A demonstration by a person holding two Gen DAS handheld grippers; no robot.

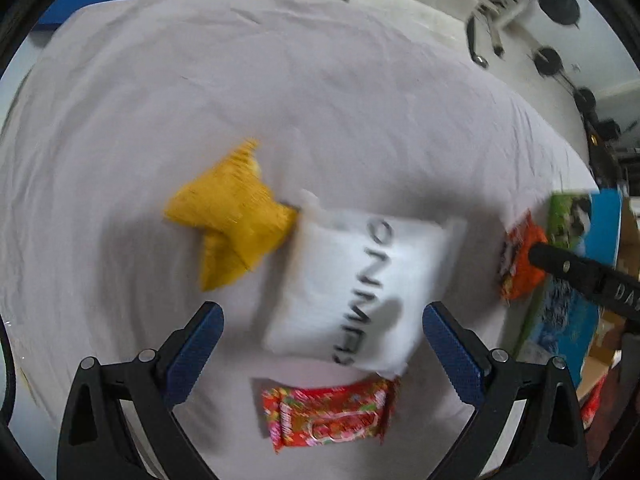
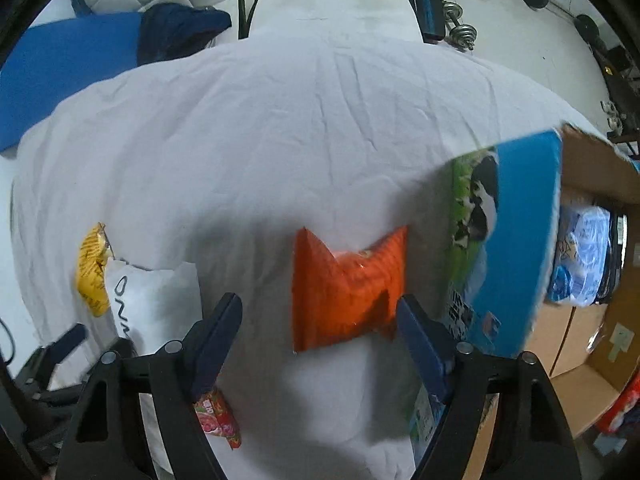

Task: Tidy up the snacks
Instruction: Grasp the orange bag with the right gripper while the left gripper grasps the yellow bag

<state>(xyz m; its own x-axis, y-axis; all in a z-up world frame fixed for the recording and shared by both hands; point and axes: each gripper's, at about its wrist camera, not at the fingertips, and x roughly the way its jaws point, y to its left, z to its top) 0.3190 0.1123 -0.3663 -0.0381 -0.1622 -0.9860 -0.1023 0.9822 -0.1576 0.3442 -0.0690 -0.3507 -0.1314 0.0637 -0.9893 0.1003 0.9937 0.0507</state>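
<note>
White sheet (image 1: 280, 92) lies bare and wrinkled across the far half of both views. My left gripper (image 1: 322, 344) gapes wide over the white bag (image 1: 360, 284), with a yellow bag (image 1: 232, 216) touching its left edge and a red packet (image 1: 328, 416) nearer. Only my right gripper (image 2: 320, 338), equally wide, shows the orange bag (image 2: 348, 288) fully, just left of the cardboard box (image 2: 592, 328).
</note>
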